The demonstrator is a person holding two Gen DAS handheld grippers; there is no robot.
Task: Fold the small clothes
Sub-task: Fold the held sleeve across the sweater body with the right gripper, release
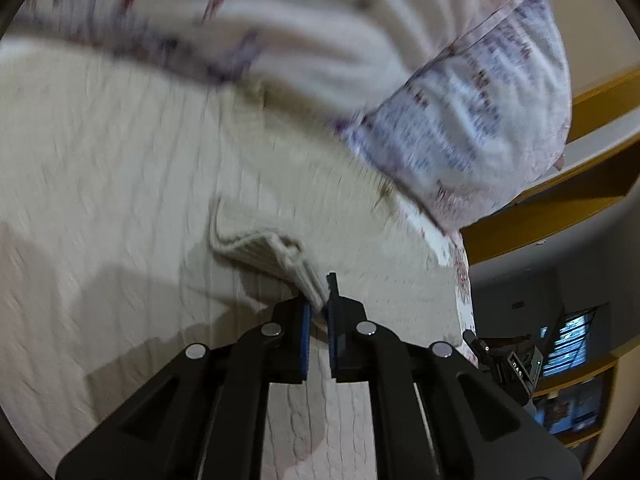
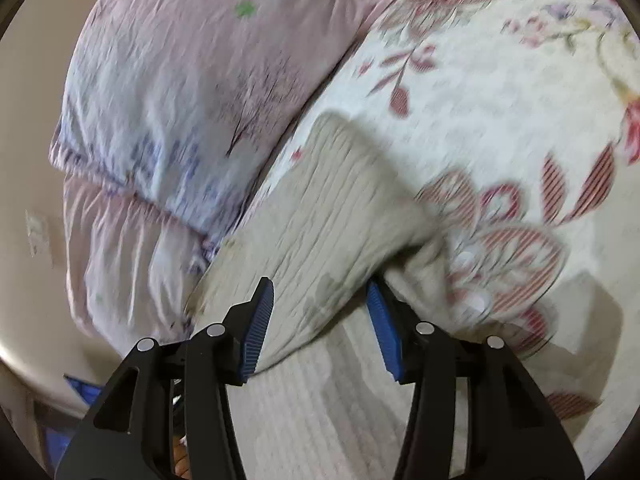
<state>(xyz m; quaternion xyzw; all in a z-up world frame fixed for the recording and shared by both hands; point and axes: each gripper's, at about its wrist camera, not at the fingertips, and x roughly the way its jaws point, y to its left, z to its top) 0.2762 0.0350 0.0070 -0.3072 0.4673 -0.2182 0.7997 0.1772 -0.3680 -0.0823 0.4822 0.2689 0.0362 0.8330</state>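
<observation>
A cream knit sweater (image 1: 120, 168) lies spread on the bed. My left gripper (image 1: 318, 300) is shut on a ribbed edge of the sweater (image 1: 280, 256) and lifts it into a fold above the rest of the garment. In the right wrist view the sweater's ribbed sleeve (image 2: 320, 216) lies across the floral bedspread (image 2: 500, 92). My right gripper (image 2: 320, 312) is open, its blue-padded jaws on either side of the sleeve and just above it, not closed on it.
A pale lilac pillow (image 1: 472, 120) lies beside the sweater at the bed's head; it also shows in the right wrist view (image 2: 180, 92). A wooden headboard (image 1: 560, 208) and shelves (image 1: 576, 392) stand beyond the bed edge.
</observation>
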